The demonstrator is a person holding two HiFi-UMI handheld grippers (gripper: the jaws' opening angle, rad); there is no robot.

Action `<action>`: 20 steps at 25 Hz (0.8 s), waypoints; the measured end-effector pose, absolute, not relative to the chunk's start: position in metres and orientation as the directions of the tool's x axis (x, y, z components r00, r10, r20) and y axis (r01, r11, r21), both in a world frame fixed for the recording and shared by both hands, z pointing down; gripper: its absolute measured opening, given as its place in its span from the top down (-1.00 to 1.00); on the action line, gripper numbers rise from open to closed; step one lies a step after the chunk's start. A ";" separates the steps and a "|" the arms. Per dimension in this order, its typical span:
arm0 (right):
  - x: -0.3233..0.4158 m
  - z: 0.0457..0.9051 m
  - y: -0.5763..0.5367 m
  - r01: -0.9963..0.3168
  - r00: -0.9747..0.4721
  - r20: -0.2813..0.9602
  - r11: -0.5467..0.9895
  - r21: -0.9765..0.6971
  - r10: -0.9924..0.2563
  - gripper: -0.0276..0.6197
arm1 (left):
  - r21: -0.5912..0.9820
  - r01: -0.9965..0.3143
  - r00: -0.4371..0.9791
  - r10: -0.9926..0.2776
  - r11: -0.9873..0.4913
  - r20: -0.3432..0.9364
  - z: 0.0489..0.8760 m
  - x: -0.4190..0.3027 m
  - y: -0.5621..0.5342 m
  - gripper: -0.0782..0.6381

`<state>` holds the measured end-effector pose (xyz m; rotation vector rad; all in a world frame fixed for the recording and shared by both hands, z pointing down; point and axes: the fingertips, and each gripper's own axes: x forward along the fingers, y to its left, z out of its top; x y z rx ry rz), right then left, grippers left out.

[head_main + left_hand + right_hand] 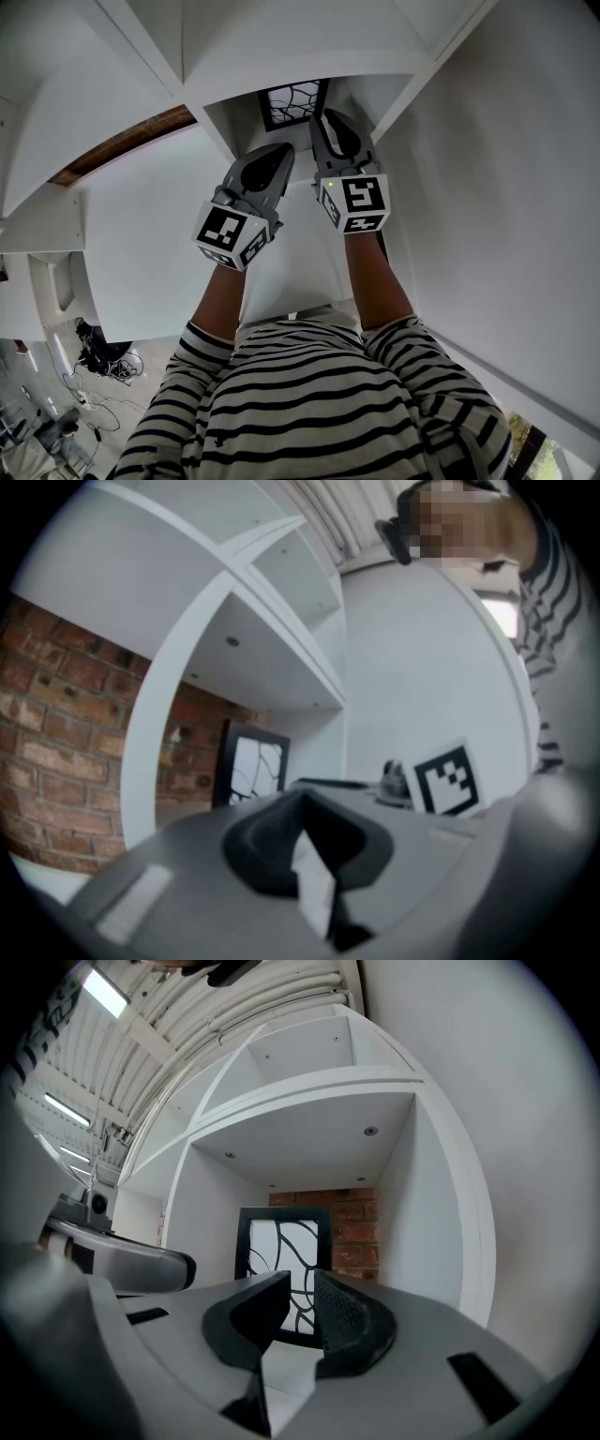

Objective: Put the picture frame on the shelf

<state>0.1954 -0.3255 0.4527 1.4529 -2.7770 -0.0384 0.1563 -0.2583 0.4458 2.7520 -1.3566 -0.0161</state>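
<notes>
Bright, even light; fisheye-bent, dark-rimmed edges; left tool (302,803) blurs close up.

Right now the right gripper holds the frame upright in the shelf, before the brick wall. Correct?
No, the right gripper holds nothing: its jaws are apart, empty, short of the frame. The frame stands upright in the shelf, before the brick wall; the right gripper view shows this.

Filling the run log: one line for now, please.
frame: standing in shelf | left tongs: shut, empty | right tongs: open, empty
</notes>
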 end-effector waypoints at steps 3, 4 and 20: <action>0.195 0.450 -0.319 -0.814 -0.581 -0.011 0.581 0.024 -0.814 0.73 | 0.072 -0.790 0.612 -0.791 -0.609 0.022 0.446 0.155 -0.256 0.76; 0.196 0.449 -0.316 -0.812 -0.583 -0.013 0.583 0.021 -0.812 0.73 | 0.071 -0.789 0.613 -0.790 -0.610 0.022 0.446 0.155 -0.255 0.76; 0.208 0.443 -0.264 -0.740 -0.669 -0.047 0.671 -0.045 -0.741 0.75 | 0.086 -0.783 0.621 -0.783 -0.616 0.036 0.452 0.140 -0.225 0.76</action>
